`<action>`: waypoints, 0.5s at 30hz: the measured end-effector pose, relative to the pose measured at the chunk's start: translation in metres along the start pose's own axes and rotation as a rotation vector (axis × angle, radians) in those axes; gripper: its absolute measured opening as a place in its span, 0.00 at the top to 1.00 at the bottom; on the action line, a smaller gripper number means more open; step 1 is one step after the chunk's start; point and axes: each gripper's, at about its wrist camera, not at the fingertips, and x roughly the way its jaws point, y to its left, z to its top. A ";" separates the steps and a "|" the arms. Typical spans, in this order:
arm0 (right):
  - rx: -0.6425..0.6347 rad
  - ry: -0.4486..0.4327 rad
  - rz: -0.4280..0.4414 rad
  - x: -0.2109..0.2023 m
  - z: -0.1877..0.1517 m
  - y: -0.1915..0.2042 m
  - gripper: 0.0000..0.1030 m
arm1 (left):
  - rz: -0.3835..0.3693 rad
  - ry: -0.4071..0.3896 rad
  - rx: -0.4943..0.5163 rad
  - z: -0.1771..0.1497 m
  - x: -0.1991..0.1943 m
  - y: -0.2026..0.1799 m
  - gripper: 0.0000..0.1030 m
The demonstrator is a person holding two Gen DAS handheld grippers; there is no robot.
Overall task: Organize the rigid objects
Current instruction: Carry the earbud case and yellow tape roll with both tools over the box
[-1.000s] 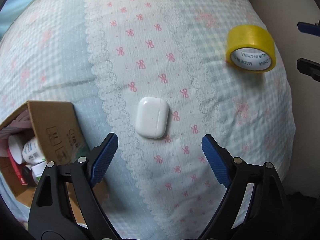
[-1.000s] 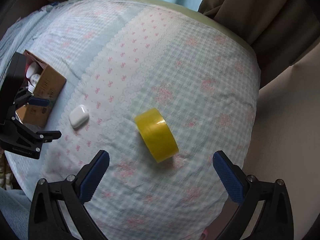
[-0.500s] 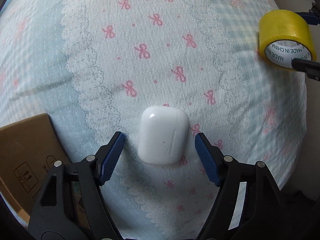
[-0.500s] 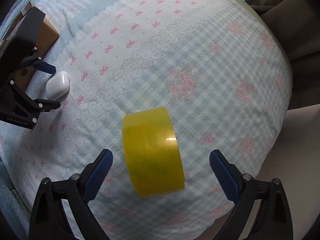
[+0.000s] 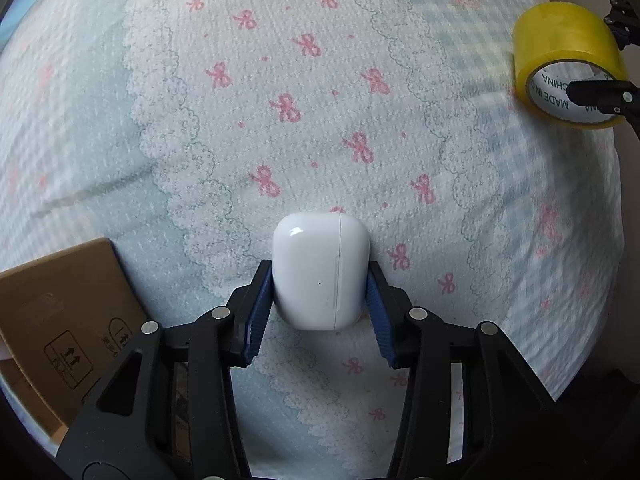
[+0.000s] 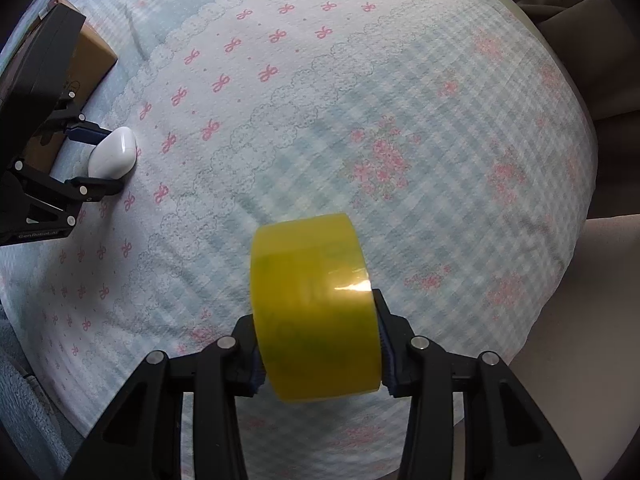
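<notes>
Left gripper is clamping the white case. Right gripper is pinching the tape; its core at 2 o'clock is reading "MADE IN CHINA".

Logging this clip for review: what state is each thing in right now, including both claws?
left claw: shut on the earbud case
earbud case: lid closed, lying on the bedspread, gripped at both sides
right claw: shut on the tape roll
tape roll: on edge, clamped across its flat faces
cardboard box: beside the left claw, contents hidden
</notes>
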 end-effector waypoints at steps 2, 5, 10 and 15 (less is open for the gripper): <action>0.012 0.002 0.006 -0.002 0.000 0.000 0.61 | -0.006 -0.005 -0.011 0.000 -0.003 0.001 0.60; 0.050 0.005 0.014 -0.007 -0.001 0.000 0.61 | -0.017 -0.020 -0.020 -0.004 -0.016 0.007 0.60; 0.113 -0.002 0.034 -0.020 -0.004 -0.002 0.61 | -0.023 -0.060 -0.029 -0.006 -0.044 0.009 0.60; 0.121 -0.010 0.016 -0.048 -0.009 0.007 0.61 | -0.025 -0.125 -0.031 -0.014 -0.087 0.005 0.60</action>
